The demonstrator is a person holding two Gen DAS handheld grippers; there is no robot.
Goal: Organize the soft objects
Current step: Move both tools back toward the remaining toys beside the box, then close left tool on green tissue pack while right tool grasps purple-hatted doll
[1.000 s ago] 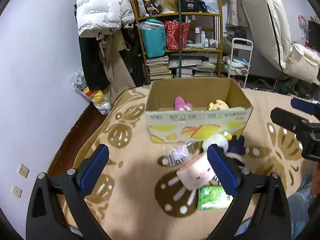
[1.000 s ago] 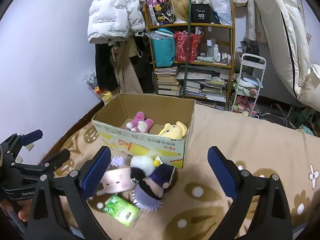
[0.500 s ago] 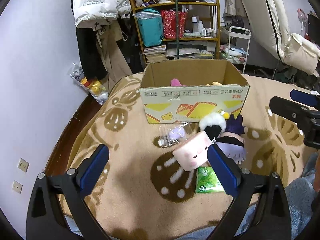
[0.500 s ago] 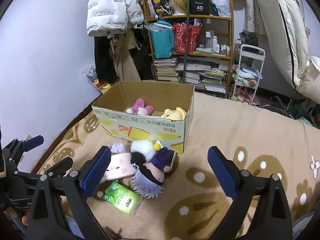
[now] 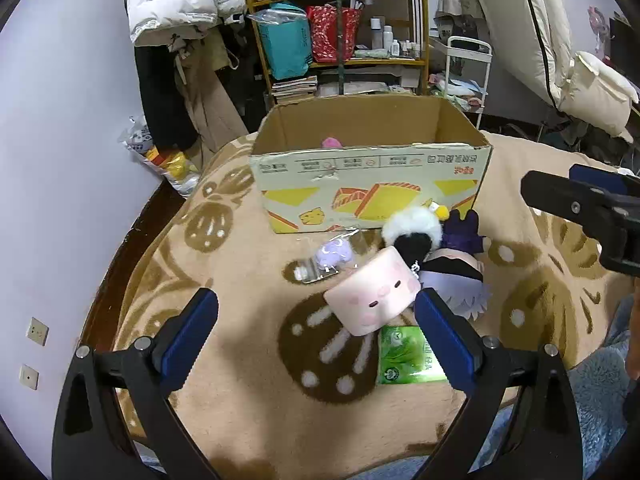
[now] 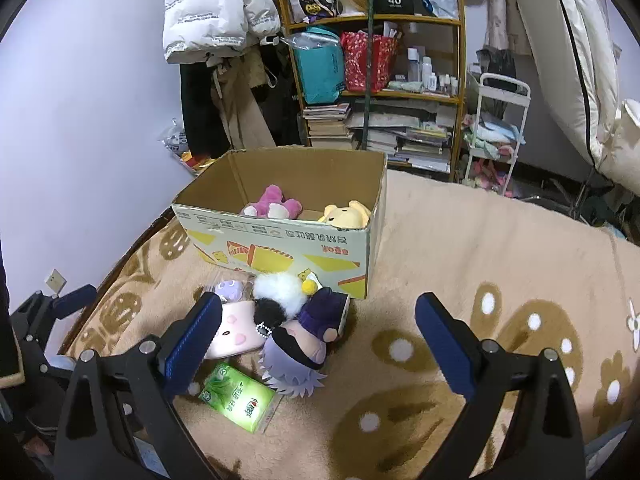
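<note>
An open cardboard box (image 5: 372,196) (image 6: 280,240) stands on the tan blanket, holding a pink plush (image 6: 272,206) and a yellow plush (image 6: 348,216). In front of it lie a pink square plush (image 5: 374,292) (image 6: 236,330), a white-and-black fluffy toy (image 5: 412,232) (image 6: 280,294), a purple-haired doll (image 5: 456,268) (image 6: 304,344), a small lilac toy in clear wrap (image 5: 332,256) (image 6: 228,288) and a green tissue pack (image 5: 406,356) (image 6: 238,398). My left gripper (image 5: 316,334) is open, low over the blanket just short of the pink plush. My right gripper (image 6: 316,332) is open, above the doll.
A wooden shelf (image 6: 376,60) with books, bags and bottles stands behind the box. Coats and a white jacket (image 6: 216,12) hang at the left wall. A white cart (image 6: 500,128) and a leaning mattress (image 6: 560,60) are at the right. The bed edge drops at the left.
Both grippers have drawn back and lower, so the pile of toys sits closer and higher between the fingers. Nothing on the blanket has moved.
</note>
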